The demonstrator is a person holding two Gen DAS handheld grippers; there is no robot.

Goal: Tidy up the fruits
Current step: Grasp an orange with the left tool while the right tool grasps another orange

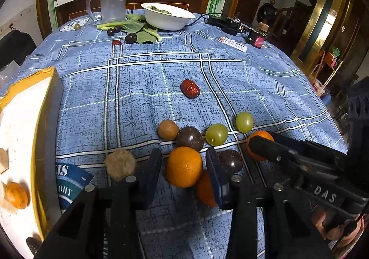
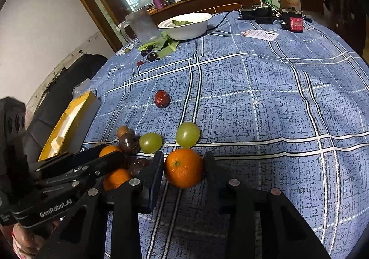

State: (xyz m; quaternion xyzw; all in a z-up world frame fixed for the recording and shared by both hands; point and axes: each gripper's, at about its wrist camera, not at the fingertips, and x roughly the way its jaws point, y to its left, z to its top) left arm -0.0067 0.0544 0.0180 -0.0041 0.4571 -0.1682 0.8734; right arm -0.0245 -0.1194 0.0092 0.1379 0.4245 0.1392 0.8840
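A cluster of fruit lies on the blue checked tablecloth. My left gripper [image 1: 183, 164] has its fingers on both sides of an orange [image 1: 184, 166], touching or nearly so. A second orange [image 1: 205, 189] and a dark plum [image 1: 230, 160] lie by its right finger. My right gripper [image 2: 183, 166] likewise brackets another orange [image 2: 183, 167], also seen in the left wrist view [image 1: 259, 137]. Two green grapes [image 1: 216, 134] [image 1: 244, 122], a dark passion fruit [image 1: 189, 138], a brown longan [image 1: 168, 129] and a red jujube [image 1: 190, 88] lie beyond.
A yellow-rimmed white box [image 1: 25, 106] with a small orange [image 1: 16, 194] in it stands at the left. A rough brown ball [image 1: 120, 164] lies near it. At the back are a white bowl [image 1: 167, 16], leafy greens, dark plums, a plastic jug [image 1: 113, 2], a black jar [image 1: 256, 37] and cables.
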